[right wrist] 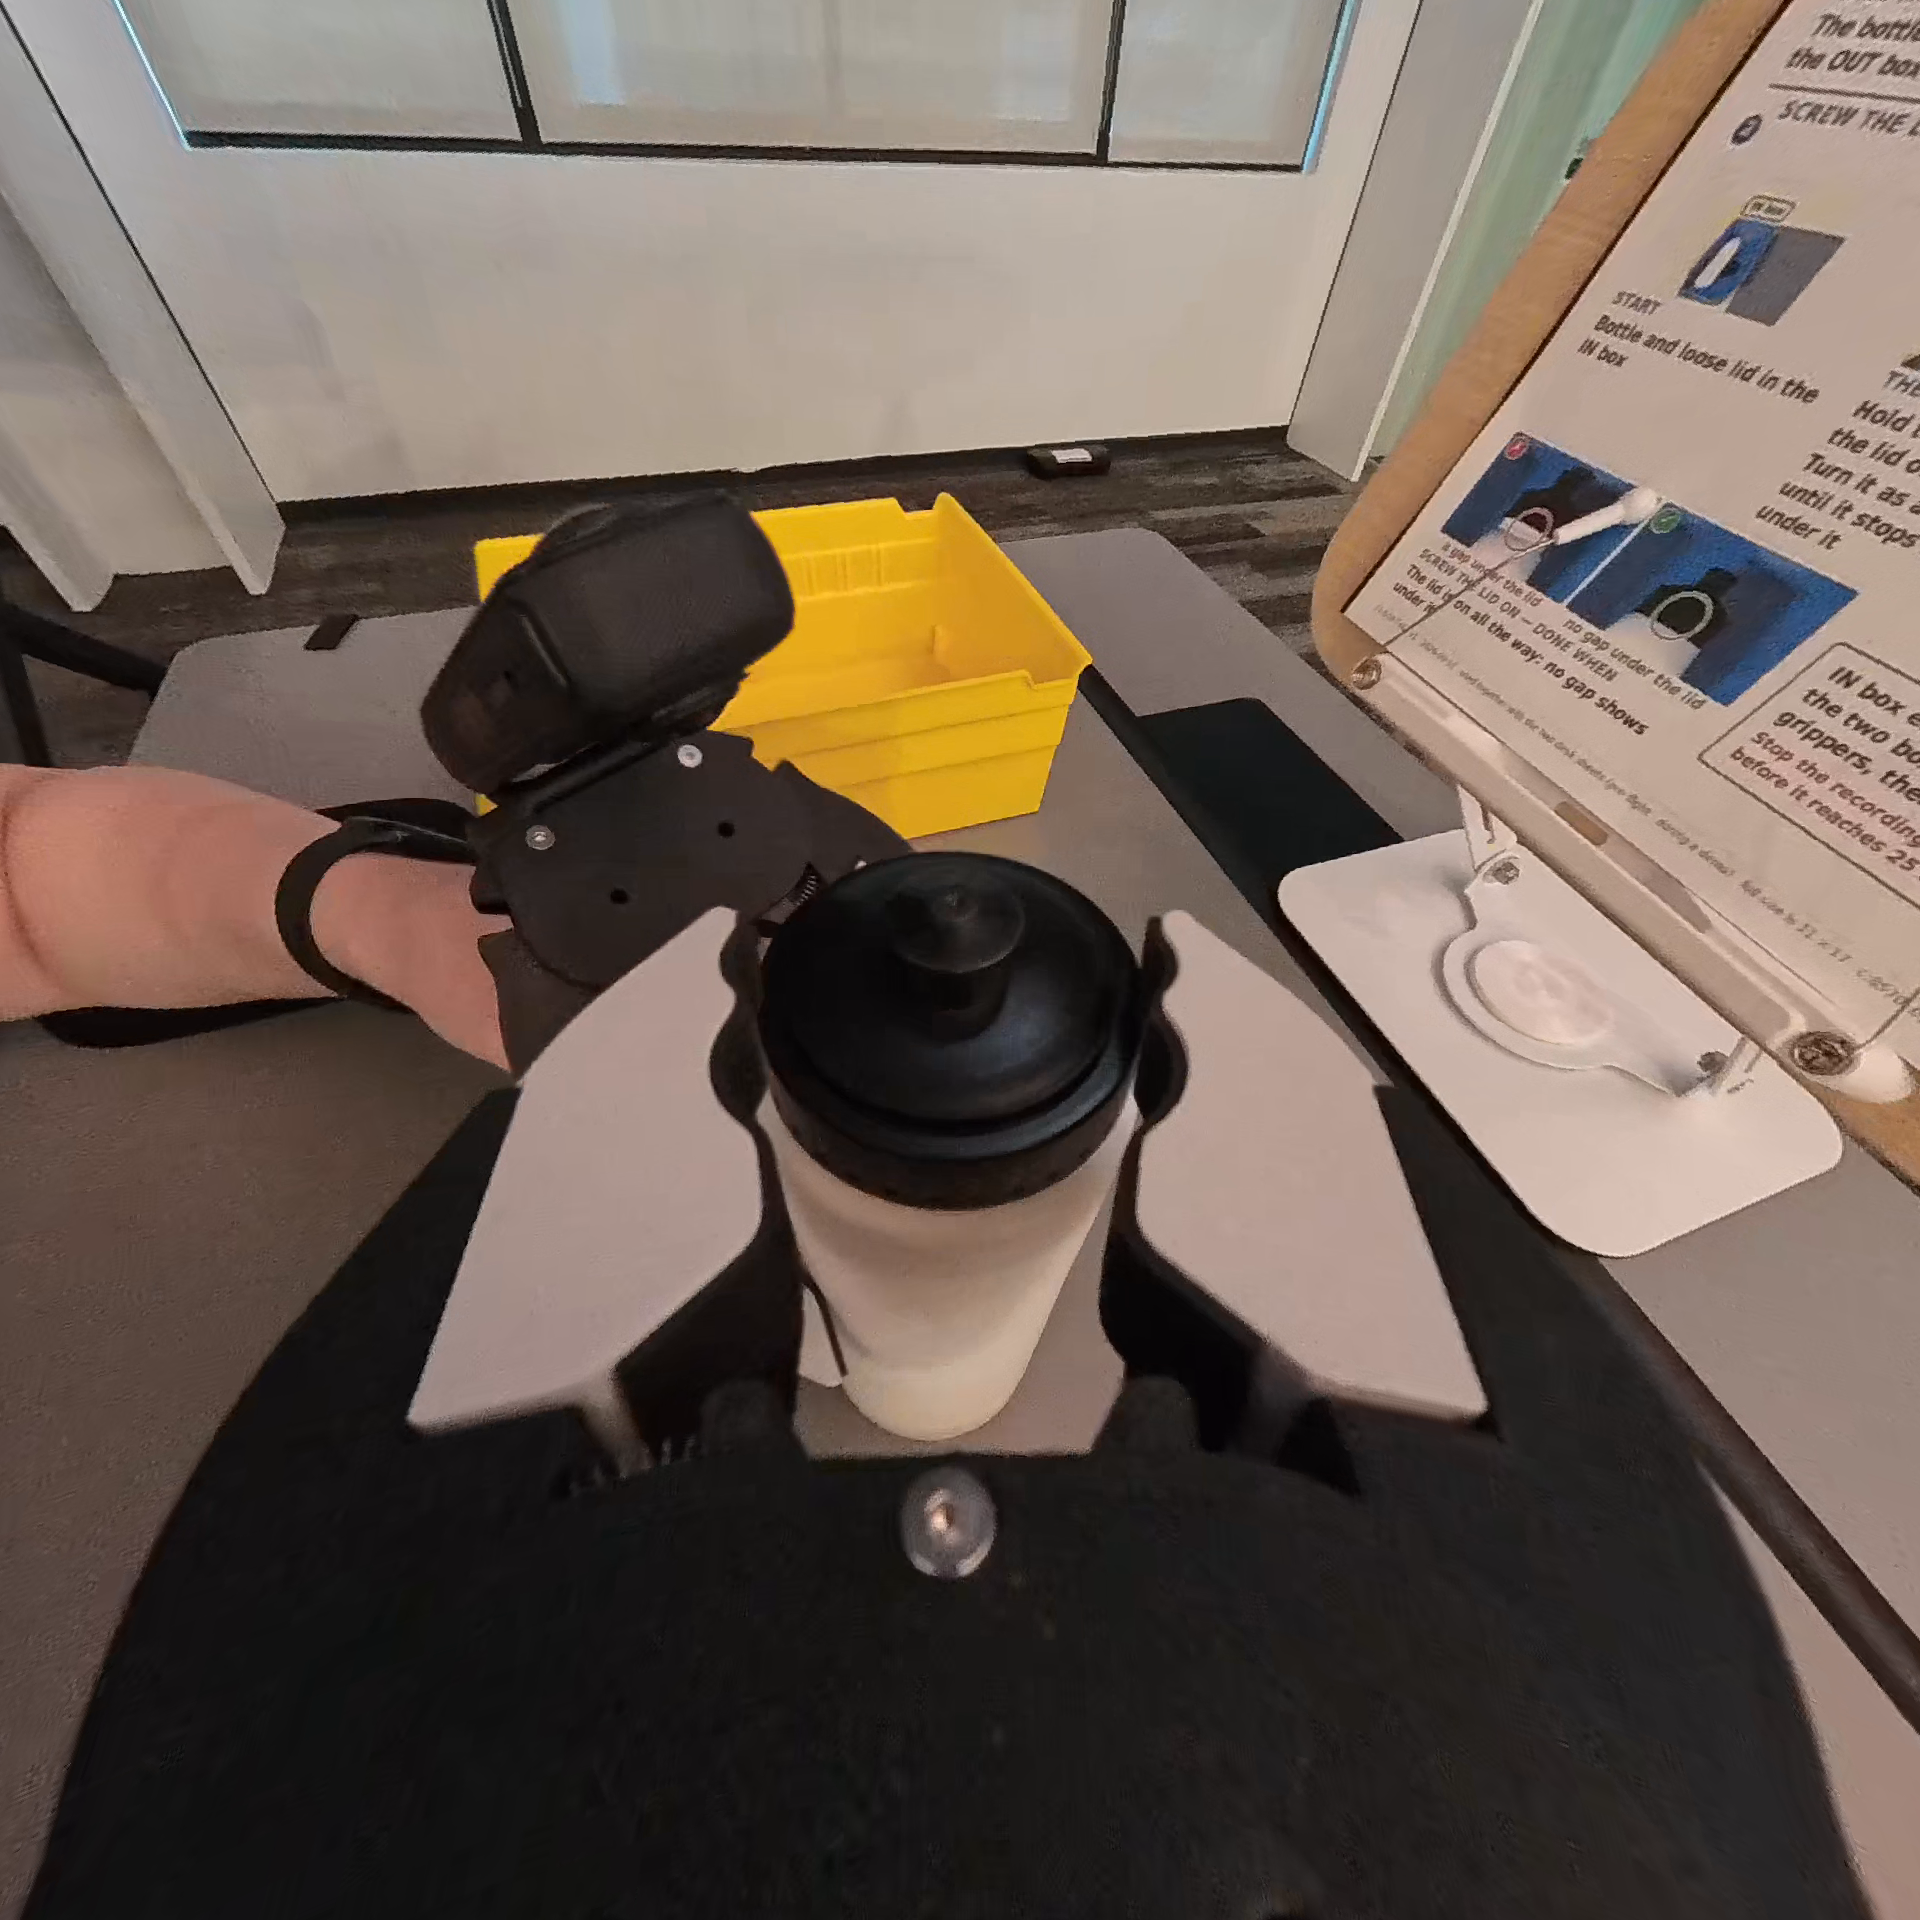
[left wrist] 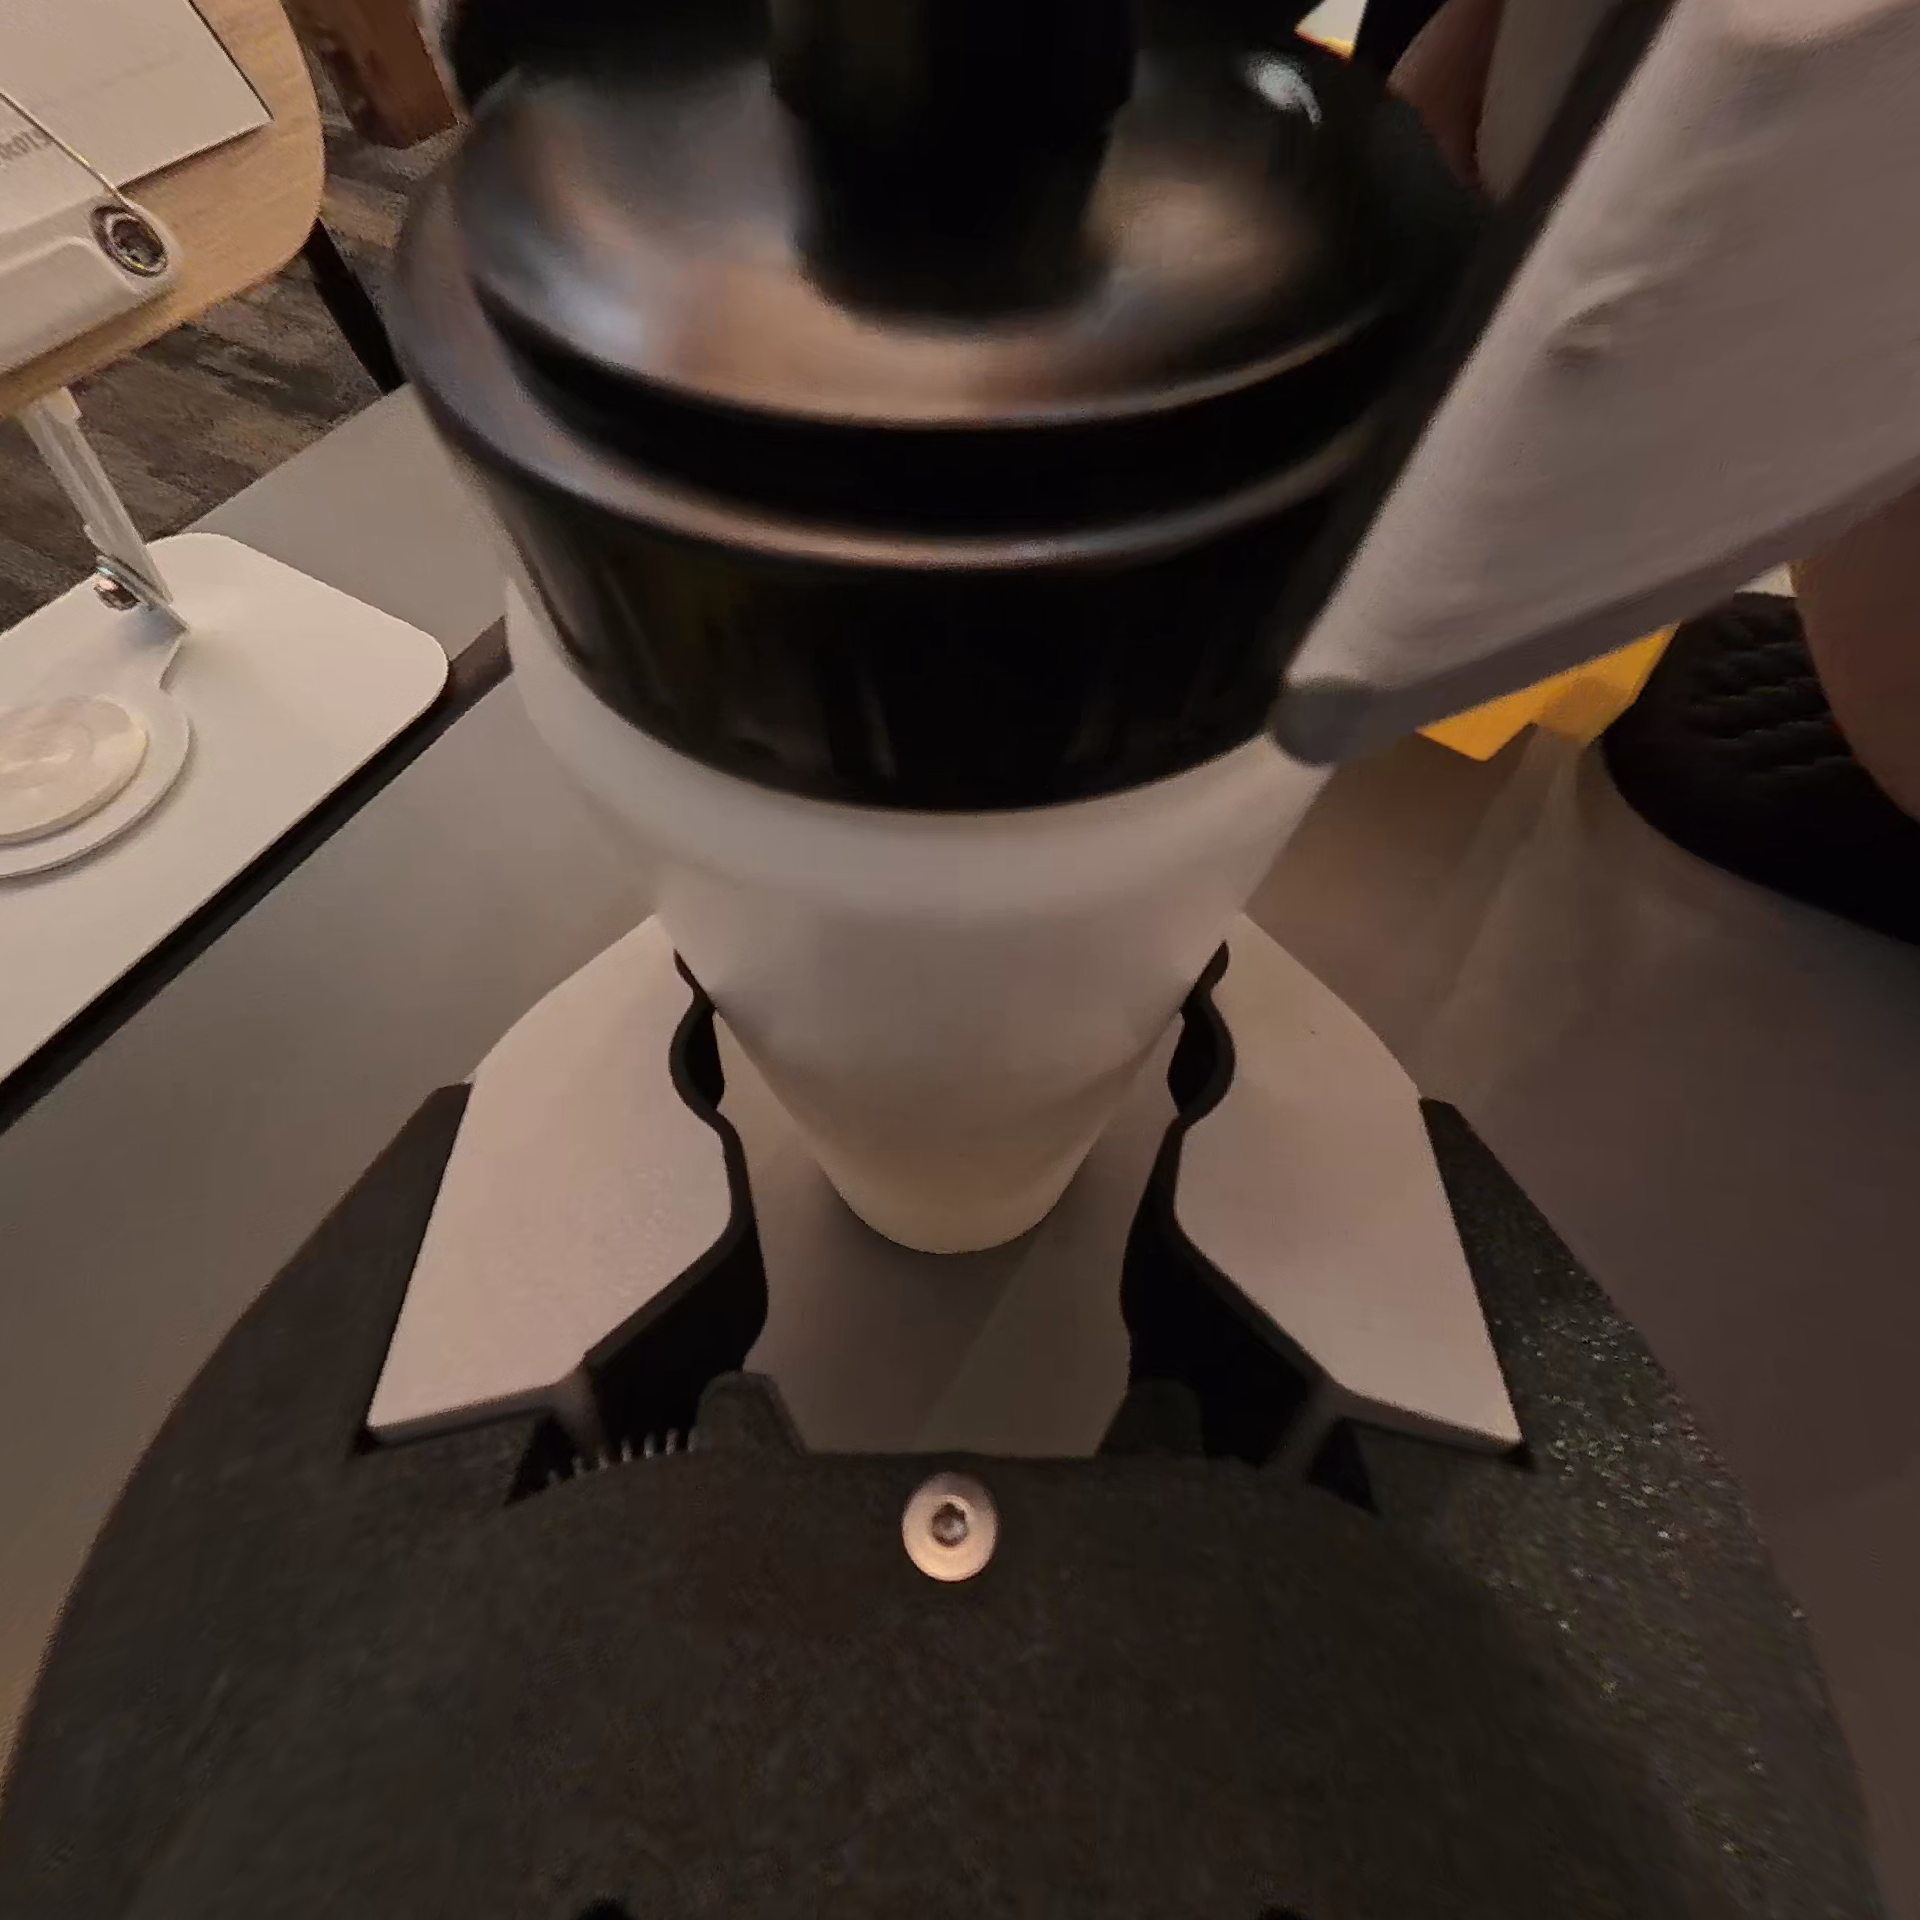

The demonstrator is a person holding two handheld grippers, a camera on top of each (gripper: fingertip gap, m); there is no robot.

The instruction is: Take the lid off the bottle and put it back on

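Note:
A white bottle (left wrist: 935, 997) stands on the grey table (left wrist: 312, 1143) with its black lid (left wrist: 914, 665) on top. My left gripper (left wrist: 951, 987) is shut on the bottle's white body, one finger on each side. In the right wrist view, my right gripper (right wrist: 945, 977) is closed around the lid (right wrist: 945, 1049), fingertips touching its two sides above the white body (right wrist: 935, 1288). The left gripper's black body (right wrist: 623, 831) shows beyond, held by a hand. A grey finger of the right gripper (left wrist: 1610, 364) shows beside the lid in the left wrist view. The lid is blurred there.
A yellow bin (right wrist: 914, 665) sits open behind the bottle. An instruction board on a white stand (right wrist: 1558, 1039) stands at the right; its base also shows in the left wrist view (left wrist: 208, 707). A black mesh object (left wrist: 1766, 779) lies beyond the table edge.

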